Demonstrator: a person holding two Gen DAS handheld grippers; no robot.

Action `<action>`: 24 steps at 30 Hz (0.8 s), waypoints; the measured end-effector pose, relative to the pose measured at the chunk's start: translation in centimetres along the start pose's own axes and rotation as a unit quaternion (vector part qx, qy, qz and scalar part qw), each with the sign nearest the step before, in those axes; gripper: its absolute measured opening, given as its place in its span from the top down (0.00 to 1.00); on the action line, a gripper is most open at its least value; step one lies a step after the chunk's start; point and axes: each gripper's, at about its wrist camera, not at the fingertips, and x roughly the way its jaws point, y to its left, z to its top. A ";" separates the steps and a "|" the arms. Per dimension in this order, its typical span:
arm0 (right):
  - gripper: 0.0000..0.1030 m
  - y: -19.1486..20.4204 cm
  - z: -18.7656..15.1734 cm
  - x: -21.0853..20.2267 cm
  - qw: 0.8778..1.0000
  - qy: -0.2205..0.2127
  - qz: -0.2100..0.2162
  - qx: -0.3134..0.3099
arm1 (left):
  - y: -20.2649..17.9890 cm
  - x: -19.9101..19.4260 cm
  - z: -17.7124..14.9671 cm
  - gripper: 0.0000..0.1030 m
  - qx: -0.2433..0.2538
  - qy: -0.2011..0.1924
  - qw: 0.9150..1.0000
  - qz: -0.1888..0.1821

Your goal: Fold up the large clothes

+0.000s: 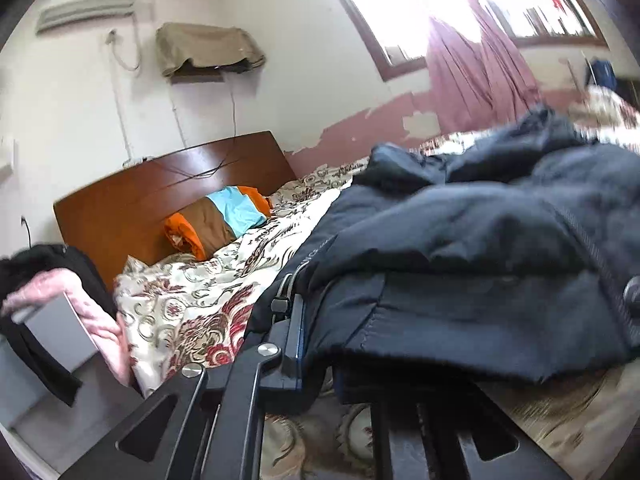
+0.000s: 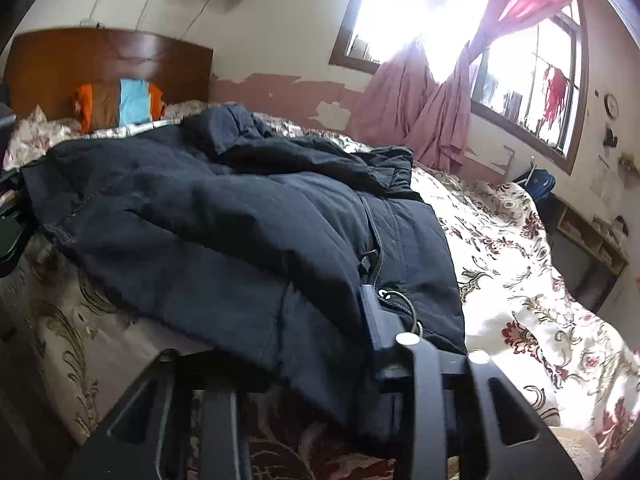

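A dark jacket (image 2: 224, 216) lies spread on the bed (image 2: 520, 264) — its hem drapes over both grippers, left (image 1: 360, 344) and right (image 2: 320, 344), hiding whether either's fingers grip.

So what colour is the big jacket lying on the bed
Dark navy blue, plain, with no pattern. The jacket shows best in the right wrist view, spread over the floral bedspread.
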 end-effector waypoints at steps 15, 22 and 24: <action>0.91 -5.3 1.5 -2.9 0.989 -0.088 0.065 0.102 | 2.4 -4.5 4.5 0.92 -0.115 -0.062 0.991 -0.027; 0.91 -7.3 1.8 -6.6 0.986 -0.107 0.076 0.098 | 4.5 -8.1 5.4 0.92 -0.148 -0.063 0.985 -0.060; 0.91 -8.1 2.0 -7.8 0.985 -0.114 0.087 0.097 | 5.1 -9.6 5.2 0.92 -0.137 -0.067 0.986 -0.069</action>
